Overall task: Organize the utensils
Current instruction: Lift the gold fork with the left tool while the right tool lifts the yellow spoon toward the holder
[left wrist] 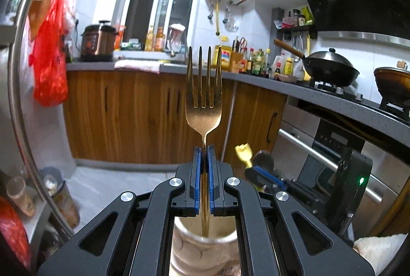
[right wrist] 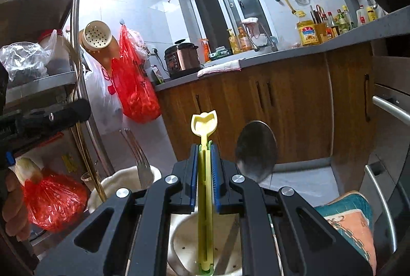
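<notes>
My left gripper (left wrist: 204, 150) is shut on the neck of a gold fork (left wrist: 203, 96), tines up. The fork's handle runs down into the mouth of a cream ceramic holder (left wrist: 184, 245) below the jaws. My right gripper (right wrist: 205, 148) is shut on a yellow-green plastic clip (right wrist: 204, 122). The clip's lower end reaches into a white holder (right wrist: 184, 237) underneath. A steel spoon (right wrist: 256, 148) stands in that holder to the right of the clip. A steel fork (right wrist: 139, 160) stands in the neighbouring white holder (right wrist: 123, 176). The left wrist view shows the right gripper (left wrist: 258, 171) low at right.
A steel shelf rack (right wrist: 77, 45) with bags and bowls stands close on the left, and red plastic bags (right wrist: 135, 86) hang beside it. Wooden cabinets (left wrist: 128, 117) under a grey counter run along the back. A wok (left wrist: 330, 66) sits on the stove. A person's hand (right wrist: 12, 199) shows at lower left.
</notes>
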The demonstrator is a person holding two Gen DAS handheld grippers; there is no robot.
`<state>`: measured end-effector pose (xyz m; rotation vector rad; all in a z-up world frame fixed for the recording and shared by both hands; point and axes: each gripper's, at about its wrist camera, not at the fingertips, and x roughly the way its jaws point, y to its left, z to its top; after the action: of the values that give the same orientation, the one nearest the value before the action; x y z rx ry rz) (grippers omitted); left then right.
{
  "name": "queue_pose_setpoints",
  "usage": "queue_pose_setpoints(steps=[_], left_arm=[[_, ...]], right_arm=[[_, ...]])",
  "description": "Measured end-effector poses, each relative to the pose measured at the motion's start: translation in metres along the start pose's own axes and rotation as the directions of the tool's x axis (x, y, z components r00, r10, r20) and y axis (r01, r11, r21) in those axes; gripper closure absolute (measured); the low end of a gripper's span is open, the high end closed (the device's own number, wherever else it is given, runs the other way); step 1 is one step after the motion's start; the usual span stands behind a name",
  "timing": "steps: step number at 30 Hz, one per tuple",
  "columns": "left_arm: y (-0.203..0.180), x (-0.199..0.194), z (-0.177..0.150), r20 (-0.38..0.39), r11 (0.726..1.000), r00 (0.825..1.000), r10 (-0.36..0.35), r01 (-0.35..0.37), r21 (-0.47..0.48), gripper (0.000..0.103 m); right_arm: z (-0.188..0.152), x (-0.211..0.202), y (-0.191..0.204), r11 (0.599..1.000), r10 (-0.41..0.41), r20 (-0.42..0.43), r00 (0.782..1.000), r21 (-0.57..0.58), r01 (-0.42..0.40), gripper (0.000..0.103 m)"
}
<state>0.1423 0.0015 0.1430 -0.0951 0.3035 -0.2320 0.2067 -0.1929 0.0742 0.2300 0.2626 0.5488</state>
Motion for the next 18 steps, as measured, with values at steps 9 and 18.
queue_pose_setpoints(steps=[9, 18], left_arm=[[-0.002, -0.004, -0.02, -0.056, 1.0, 0.998, -0.01, 0.011, 0.016, 0.097], [-0.003, 0.003, -0.035, -0.13, 0.999, 0.991, -0.03, 0.031, 0.011, 0.097]], right_arm=[[-0.001, -0.043, 0.002, 0.999, -0.031, -0.032, 0.999, -0.032, 0.03, 0.093], [-0.01, -0.044, -0.002, 0.997, -0.069, -0.162, 0.984, -0.038, 0.064, 0.093]])
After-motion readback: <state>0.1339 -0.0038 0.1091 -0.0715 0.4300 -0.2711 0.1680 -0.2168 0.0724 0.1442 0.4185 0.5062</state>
